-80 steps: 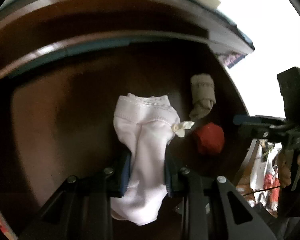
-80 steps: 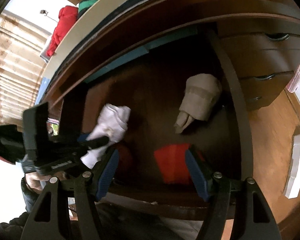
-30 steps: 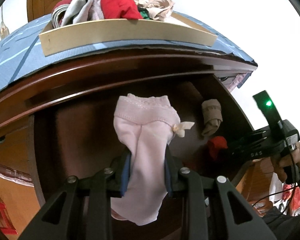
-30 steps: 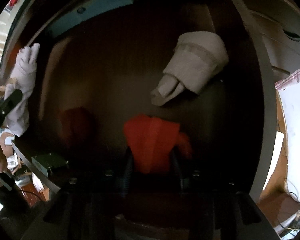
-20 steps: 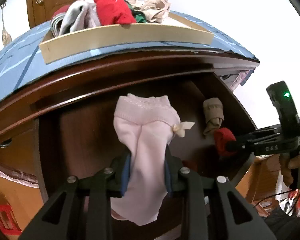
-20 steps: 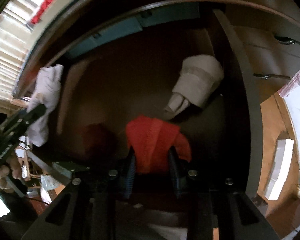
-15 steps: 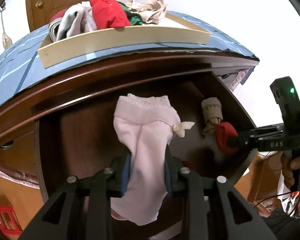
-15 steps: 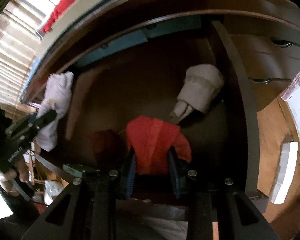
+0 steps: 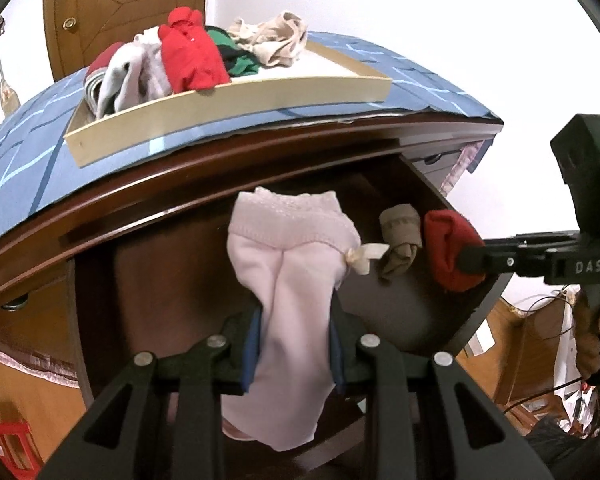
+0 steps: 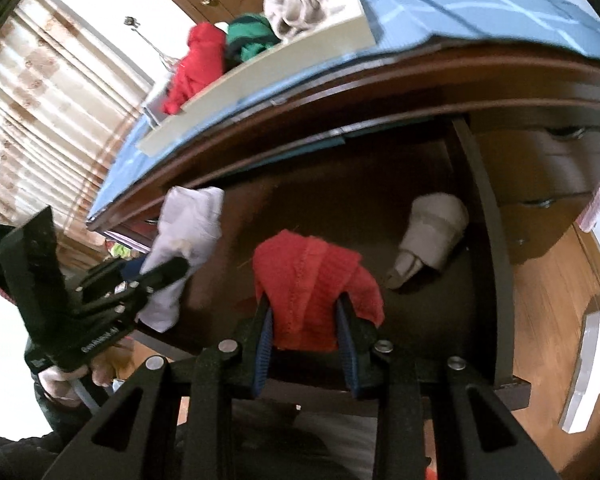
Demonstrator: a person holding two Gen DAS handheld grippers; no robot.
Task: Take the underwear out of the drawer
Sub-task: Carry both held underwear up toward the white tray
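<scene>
1. The left gripper [image 9: 294, 336] has its jaws clamped on a pink pair [image 9: 290, 280]. The right gripper [image 10: 305, 346] has its jaws clamped on a red pair [image 10: 312, 292].
2. Both pairs hang above the open drawer [image 10: 496, 280], just over its front part. The pink pair is over the left side of the drawer and the red pair is over the right side.
3. A beige pair [image 10: 432, 236] lies rolled up on the drawer floor, close to the right wall of the drawer. Nothing holds it.
4. The step now looks like lifting both pairs clear of the drawer. To do it well, keep both grips tight and go straight up until the hanging ends are above the drawer's front edge.
5. Then carry them to the tray [image 9: 228, 100] on the surface above the drawer. Other clothes are already piled in it, so that is my guess for where they go.
6. Keep the two grippers apart so the cloth does not tangle.
7. The pink pair is long from waistband to tail. Its lacy waistband points away from the left gripper, toward the back of the drawer, and its tail hangs down behind the jaws.
8. The red pair is bunched, with its wide end pointing toward the back of the drawer too.
</scene>
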